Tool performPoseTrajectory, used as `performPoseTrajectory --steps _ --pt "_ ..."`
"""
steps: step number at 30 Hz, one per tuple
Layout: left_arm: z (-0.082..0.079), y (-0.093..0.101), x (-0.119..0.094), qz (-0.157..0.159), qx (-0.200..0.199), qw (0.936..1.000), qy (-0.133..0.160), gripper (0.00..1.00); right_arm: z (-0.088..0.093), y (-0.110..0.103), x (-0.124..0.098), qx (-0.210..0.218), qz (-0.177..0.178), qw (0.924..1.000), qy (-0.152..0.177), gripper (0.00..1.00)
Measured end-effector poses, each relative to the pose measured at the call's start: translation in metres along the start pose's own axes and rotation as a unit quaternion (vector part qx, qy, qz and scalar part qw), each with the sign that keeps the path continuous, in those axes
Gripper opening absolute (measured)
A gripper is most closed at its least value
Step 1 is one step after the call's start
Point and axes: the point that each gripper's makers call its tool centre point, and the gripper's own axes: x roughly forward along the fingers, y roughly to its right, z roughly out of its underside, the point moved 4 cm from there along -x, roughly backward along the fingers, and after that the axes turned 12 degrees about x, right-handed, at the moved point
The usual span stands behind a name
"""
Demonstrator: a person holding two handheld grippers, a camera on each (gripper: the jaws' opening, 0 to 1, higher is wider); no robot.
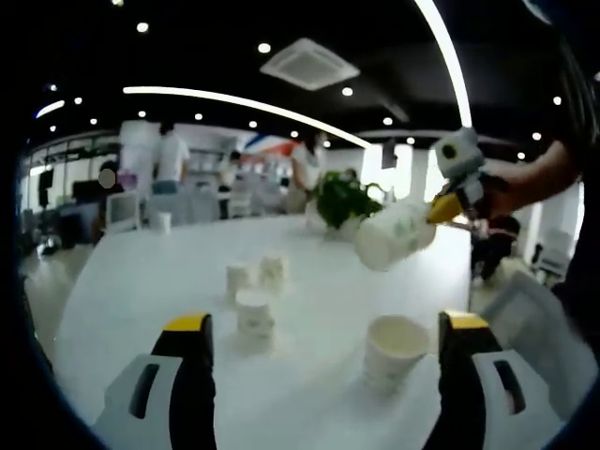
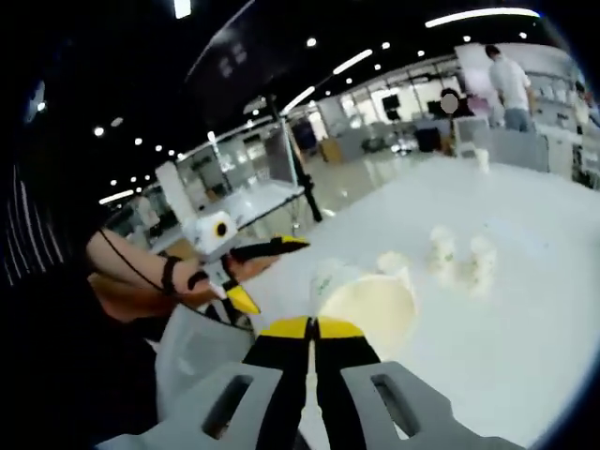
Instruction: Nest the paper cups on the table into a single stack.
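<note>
White paper cups are spread over a white table [image 1: 141, 291]. One upright cup [image 1: 394, 349] stands near my left gripper's right jaw. Three upside-down cups [image 1: 255, 321] [image 1: 238, 278] [image 1: 273, 272] stand further in. My left gripper [image 1: 325, 328] is open above the table with nothing between its jaws. Coming in from the right, my right gripper [image 1: 448, 202] holds a tilted cup [image 1: 394, 234] in the air. In the right gripper view, the right gripper [image 2: 312, 328] is shut on that cup's rim [image 2: 370, 302]. The open left gripper [image 2: 262, 272] shows at the left, with two cups [image 2: 441, 248] [image 2: 483, 258] beyond.
A potted plant [image 1: 342, 199] stands at the table's far edge, and a lone small cup [image 1: 165, 221] at the far left. A white chair [image 1: 530, 314] sits by the table's right side. People stand at desks in the background.
</note>
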Motion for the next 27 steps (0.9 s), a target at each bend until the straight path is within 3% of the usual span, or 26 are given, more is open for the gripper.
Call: performPoseTrajectory --steps 6,8,15,16,21,26,27 --pt "0.002 0.000 -0.003 -0.002 -0.002 1.0000 0.000 0.98 0.009 -0.006 0.003 -0.045 0.010 0.9981 -0.041 0.00" --pt "0.004 0.001 -0.004 0.000 -0.002 1.0000 -0.003 0.98 0.014 -0.007 0.006 -0.086 0.020 0.9940 -0.065 0.00" --pt "0.009 0.003 -0.007 0.001 -0.008 0.9999 -0.007 0.98 0.031 -0.011 0.016 -0.182 0.041 0.9716 -0.146 0.00" --pt "0.010 0.003 -0.007 0.001 -0.008 0.9999 -0.007 0.98 0.032 -0.012 0.017 -0.185 0.040 0.9707 -0.149 0.00" --pt "0.013 0.005 -0.007 0.001 -0.008 0.9999 -0.009 0.98 0.037 -0.016 0.022 -0.250 0.037 0.9492 -0.187 0.00" --pt "0.016 0.008 -0.007 0.002 -0.013 0.9999 -0.009 0.98 0.041 -0.013 0.027 -0.276 0.045 0.9363 -0.213 0.00" --pt "0.017 0.009 -0.007 0.003 -0.014 0.9999 -0.009 0.98 0.042 -0.011 0.027 -0.285 0.048 0.9308 -0.224 0.00"
